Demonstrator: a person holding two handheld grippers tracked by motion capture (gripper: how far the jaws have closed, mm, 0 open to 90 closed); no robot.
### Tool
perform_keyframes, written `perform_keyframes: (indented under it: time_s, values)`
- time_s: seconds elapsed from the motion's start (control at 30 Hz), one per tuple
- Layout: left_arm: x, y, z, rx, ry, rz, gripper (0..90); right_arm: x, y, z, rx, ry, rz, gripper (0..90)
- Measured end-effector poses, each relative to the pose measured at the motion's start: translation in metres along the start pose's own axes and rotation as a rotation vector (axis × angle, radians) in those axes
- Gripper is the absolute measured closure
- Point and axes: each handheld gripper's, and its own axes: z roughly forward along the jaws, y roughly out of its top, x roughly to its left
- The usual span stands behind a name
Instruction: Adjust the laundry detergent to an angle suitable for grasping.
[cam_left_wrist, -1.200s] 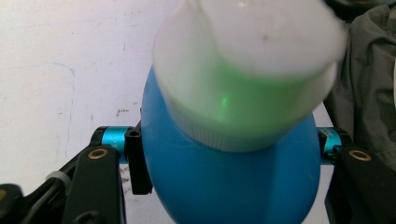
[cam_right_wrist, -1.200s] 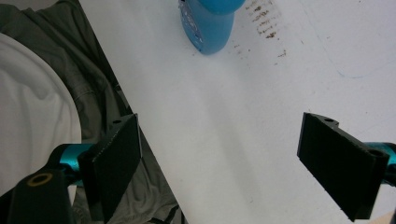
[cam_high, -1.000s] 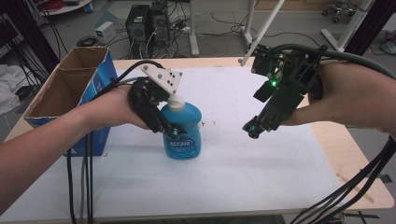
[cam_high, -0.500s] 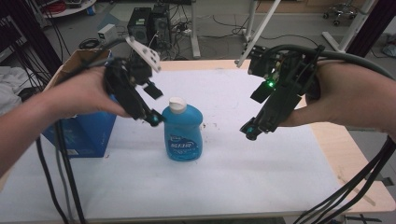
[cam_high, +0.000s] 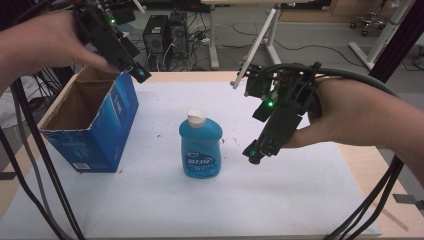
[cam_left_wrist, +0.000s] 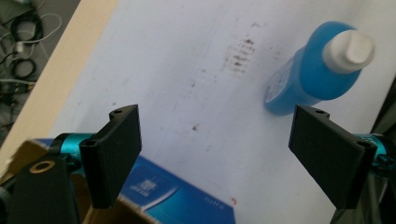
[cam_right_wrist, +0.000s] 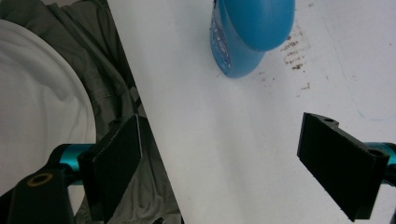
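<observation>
two sets of tongs are in play, and both stand wide with nothing between their pads. at the far left the left tongs (cam_high: 136, 74) hang high over the open cardboard box (cam_high: 95, 127), whose blue side faces the middle of the tabletop (cam_high: 300, 200). their jaws have just been opening, and the left gripper view shows them (cam_left_wrist: 229, 154) empty, with the bottle lying well beyond them.

the blue bottle (cam_high: 200, 146) stands upright on the white cover near the middle of the tabletop, just right of the box and apart from it, white cap (cam_high: 196, 118) on top and label facing the near edge. nothing touches it.

to the right, the right tongs (cam_high: 257, 152) hover just beside the bottle, pointing down and to the left. in the right gripper view they (cam_right_wrist: 219, 163) are spread, with the bottle (cam_right_wrist: 250, 35) ahead and off toward one side.

judging from this, the step in hand looks like a take by the right tongs. to do it well, square the pads to the bottle's narrow sides, come in low on the body rather than at the cap, and close gently so it does not tip toward the box.
</observation>
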Motion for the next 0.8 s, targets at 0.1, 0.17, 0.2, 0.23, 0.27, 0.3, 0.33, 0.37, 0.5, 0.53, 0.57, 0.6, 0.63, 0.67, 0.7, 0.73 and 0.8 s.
perform_keyframes:
  time_s: [0.1,0.17,0.2,0.23,0.27,0.3,0.33,0.37,0.5,0.53,0.57,0.6,0.63,0.67,0.7,0.73,0.8]
  values:
    - [0.004,0.004,-0.001,0.038,0.002,-0.015,17.3,0.002,0.006,0.002,0.001,0.003,-0.007,13.2]
    - [0.006,0.006,-0.001,0.060,0.011,-0.019,17.4,0.002,0.007,0.003,0.001,0.007,-0.015,13.2]
    - [0.007,0.006,0.000,0.066,0.010,-0.025,17.3,0.003,0.008,0.003,-0.006,0.009,-0.016,13.2]
    - [0.008,0.007,0.001,0.073,0.011,-0.023,17.3,0.003,0.009,0.003,-0.006,0.010,-0.018,13.2]
    - [0.009,0.007,0.002,0.076,0.014,-0.028,17.4,0.004,0.010,0.003,-0.004,0.009,-0.021,13.2]
    - [0.010,0.008,0.003,0.076,0.017,-0.029,17.4,0.004,0.010,0.003,-0.004,0.009,-0.021,13.2]
    - [0.011,0.008,0.003,0.079,0.016,-0.026,17.4,0.003,0.010,0.004,-0.003,0.011,-0.023,13.2]
    - [0.011,0.008,0.004,0.080,0.016,-0.030,17.4,0.003,0.010,0.004,-0.003,0.010,-0.016,13.2]
    - [0.014,0.008,0.006,0.089,0.013,-0.037,17.4,0.001,0.010,0.006,-0.002,0.014,-0.018,13.2]
    - [0.014,0.008,0.006,0.090,0.012,-0.039,17.4,0.000,0.011,0.006,0.000,0.013,-0.019,13.2]
    - [0.014,0.009,0.006,0.092,0.009,-0.039,17.4,0.000,0.011,0.006,0.000,0.014,-0.024,13.2]
    - [0.014,0.009,0.006,0.094,0.007,-0.041,17.4,0.000,0.012,0.006,-0.001,0.015,-0.021,13.2]
    - [0.015,0.009,0.006,0.099,0.007,-0.036,17.4,0.001,0.013,0.005,-0.006,0.020,-0.024,13.2]
    - [0.015,0.009,0.006,0.098,0.006,-0.037,17.3,0.001,0.014,0.005,-0.010,0.024,-0.030,13.2]
    - [0.015,0.009,0.007,0.101,0.004,-0.038,17.4,0.002,0.014,0.005,-0.004,0.023,-0.031,13.2]
    - [0.015,0.009,0.007,0.108,0.004,-0.036,17.3,0.002,0.015,0.006,0.002,0.024,-0.038,13.2]
    - [0.015,0.009,0.008,0.115,0.003,-0.041,17.4,0.003,0.016,0.007,0.002,0.031,-0.048,13.2]
